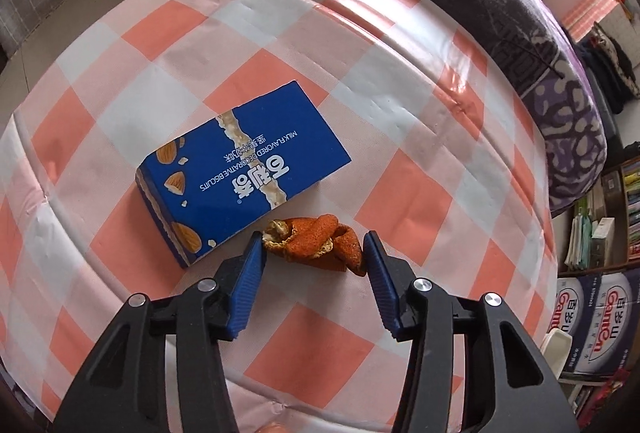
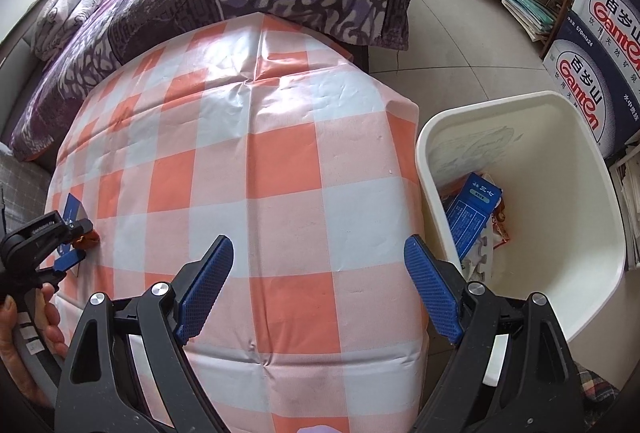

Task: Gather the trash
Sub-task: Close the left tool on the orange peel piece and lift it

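- Trash bin: a cream tub on the floor at 3 o'clock of the table, just beside its edge; a blue carton and other wrappers already lie inside it.
- Table: covered in an orange-and-white checked cloth, with two pieces of trash still on it.
- Biscuit box: blue, lying flat, at 10 o'clock of the peel and just beside it.
- Orange peel: dried and curled, lying on the cloth between the left fingers.
- Left gripper: pointed steeply down, its blue pads at 9 and 3 o'clock of the peel. Both appear to touch the peel's ends; a firm pinch cannot be confirmed.
- Right gripper: jaws wide with nothing between them, hovering over bare cloth near the bin.
- Step in hand, as judged: grasping the peel. The next move calls for a secure pinch without nudging the box, then a lift and carry to the bin.
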Available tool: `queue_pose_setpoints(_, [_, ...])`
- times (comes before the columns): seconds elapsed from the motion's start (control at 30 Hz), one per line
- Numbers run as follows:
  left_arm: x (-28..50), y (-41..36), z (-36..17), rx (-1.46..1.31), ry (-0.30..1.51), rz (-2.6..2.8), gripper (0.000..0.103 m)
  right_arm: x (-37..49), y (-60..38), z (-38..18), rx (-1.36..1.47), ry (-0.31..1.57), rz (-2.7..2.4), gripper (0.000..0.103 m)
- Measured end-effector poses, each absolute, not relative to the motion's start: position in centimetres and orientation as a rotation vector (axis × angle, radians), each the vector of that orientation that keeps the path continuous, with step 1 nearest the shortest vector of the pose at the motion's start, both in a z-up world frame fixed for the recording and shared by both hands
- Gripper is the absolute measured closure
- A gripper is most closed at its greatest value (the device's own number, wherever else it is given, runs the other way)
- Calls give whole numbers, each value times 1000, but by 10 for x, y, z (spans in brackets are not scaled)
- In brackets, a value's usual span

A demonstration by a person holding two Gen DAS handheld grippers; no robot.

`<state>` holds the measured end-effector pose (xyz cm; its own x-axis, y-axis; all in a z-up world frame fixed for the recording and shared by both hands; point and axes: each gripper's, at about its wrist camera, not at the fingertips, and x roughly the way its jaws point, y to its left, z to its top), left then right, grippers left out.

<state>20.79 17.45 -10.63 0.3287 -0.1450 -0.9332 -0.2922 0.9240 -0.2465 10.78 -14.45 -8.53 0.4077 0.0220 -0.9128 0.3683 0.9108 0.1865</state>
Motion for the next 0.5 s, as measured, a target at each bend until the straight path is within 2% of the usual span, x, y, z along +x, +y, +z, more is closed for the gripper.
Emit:
queue_pose_setpoints(0.17, [198,180,-100,-416,1255,5,67,108,-138,-87,374,1135,-218,19])
queue_pose_setpoints(0.33, [182,190,-71,-426,1201,-73,69,112,-125,-88,357,1126,-193,19])
queue_pose_setpoints(0.5, [163,217,-18,-432,1072,-80,70,122,-86,-88,338,1113,-120,19])
